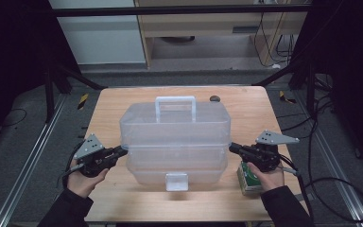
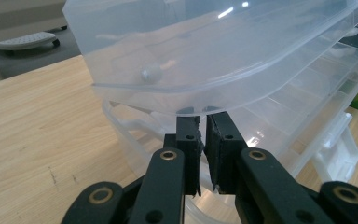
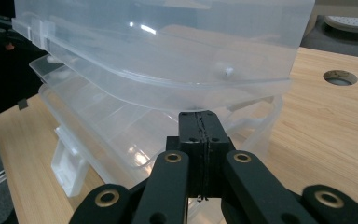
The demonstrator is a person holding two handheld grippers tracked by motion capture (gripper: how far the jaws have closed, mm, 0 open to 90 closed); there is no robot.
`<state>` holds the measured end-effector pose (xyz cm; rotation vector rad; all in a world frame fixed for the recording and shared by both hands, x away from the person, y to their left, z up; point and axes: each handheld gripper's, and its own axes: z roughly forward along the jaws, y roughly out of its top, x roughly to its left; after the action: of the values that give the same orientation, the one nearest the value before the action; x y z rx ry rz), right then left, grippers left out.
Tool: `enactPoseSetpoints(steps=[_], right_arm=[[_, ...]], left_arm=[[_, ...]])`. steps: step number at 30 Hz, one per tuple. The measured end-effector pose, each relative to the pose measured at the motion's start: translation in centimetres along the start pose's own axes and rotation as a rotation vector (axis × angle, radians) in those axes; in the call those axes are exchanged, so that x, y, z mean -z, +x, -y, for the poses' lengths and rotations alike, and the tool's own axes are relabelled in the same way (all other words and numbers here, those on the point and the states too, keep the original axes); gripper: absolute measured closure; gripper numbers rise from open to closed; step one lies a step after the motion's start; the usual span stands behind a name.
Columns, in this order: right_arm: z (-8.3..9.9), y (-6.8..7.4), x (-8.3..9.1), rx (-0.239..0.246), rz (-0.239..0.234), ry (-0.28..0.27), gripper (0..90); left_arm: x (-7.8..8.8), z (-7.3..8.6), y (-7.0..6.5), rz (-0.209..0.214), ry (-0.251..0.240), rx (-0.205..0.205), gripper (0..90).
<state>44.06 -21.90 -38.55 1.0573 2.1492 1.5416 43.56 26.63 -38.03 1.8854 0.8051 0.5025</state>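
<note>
A wooden table (image 1: pixel 123 101) carries a translucent plastic tiered storage box (image 1: pixel 175 137), which stands at the table's middle and serves here as the landmark. Its white carry handle (image 1: pixel 175 107) rises from the top, and a front latch (image 1: pixel 176 181) hangs open at the near side. The upper section appears lifted off the tray below, seen from each end.

At the box's left end, the left gripper (image 1: pixel 121 151) sets its nearly closed jaws under the rim of the upper section (image 2: pixel 205 109); whether they pinch that rim cannot be told. At the box's right end, the right gripper (image 1: pixel 232 147) meets the same rim (image 3: pixel 200 108) with its jaws pressed flat together, nothing between them.

A small green carton (image 1: pixel 248 179) lies by the box's near right corner, under the right hand.

Judged step: opening the box by raising its top tier from both ends. The next move calls for an even, matched lift.
</note>
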Motion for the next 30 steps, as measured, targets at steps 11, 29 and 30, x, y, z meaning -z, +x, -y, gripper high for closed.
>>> enactPoseSetpoints(steps=[11, 29, 30], right_arm=[[-1.5, -0.2, -0.1, 0.008, 0.008, -0.024, 89.8], [-3.0, 0.1, -0.5, 0.034, 0.0, -0.038, 89.7], [-2.9, 0.1, -0.5, 0.036, -0.002, -0.036, 89.7]], left_arm=[[-0.3, -1.7, 0.2, -0.027, -0.011, -0.019, 86.0], [-0.5, -2.7, 0.3, -0.038, -0.032, -0.027, 85.2], [-0.5, -2.7, 0.3, -0.039, -0.032, -0.028, 84.9]])
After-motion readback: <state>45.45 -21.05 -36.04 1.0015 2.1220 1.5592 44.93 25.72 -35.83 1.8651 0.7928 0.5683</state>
